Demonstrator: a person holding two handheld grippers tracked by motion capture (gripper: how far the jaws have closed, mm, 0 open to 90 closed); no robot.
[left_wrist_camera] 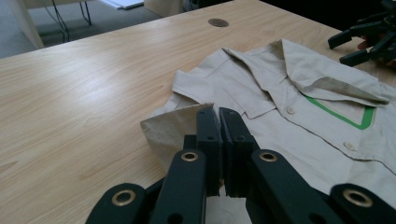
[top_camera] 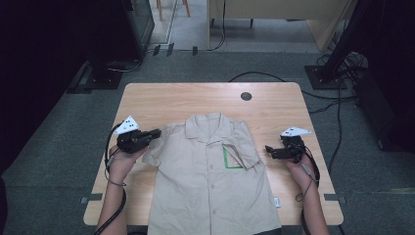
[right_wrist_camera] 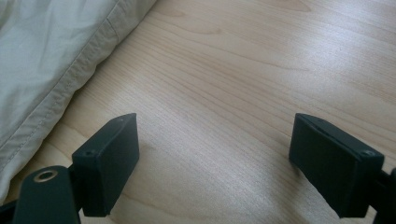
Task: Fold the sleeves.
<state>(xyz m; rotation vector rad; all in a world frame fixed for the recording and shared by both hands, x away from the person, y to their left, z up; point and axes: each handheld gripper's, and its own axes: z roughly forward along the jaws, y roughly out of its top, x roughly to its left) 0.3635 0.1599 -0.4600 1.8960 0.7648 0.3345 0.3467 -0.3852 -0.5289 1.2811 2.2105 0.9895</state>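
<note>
A beige short-sleeved shirt (top_camera: 210,181) lies face up on the wooden table (top_camera: 195,98), collar toward the far edge, with a green-edged pocket (top_camera: 230,159) partly covered by a folded-in sleeve. My left gripper (top_camera: 155,133) is shut on the edge of the shirt's left sleeve (left_wrist_camera: 175,128), which is lifted a little off the table; the left gripper (left_wrist_camera: 218,114) has the cloth pinched between its jaws. My right gripper (top_camera: 269,151) hovers open just right of the shirt, and the right gripper (right_wrist_camera: 215,149) has bare wood between its jaws, the shirt's edge (right_wrist_camera: 51,74) to its left.
A round cable hole (top_camera: 246,96) sits near the table's far edge. Cables (top_camera: 337,107) run over the grey floor to the right. Bare wood (top_camera: 293,112) lies on both sides of the shirt and beyond the collar.
</note>
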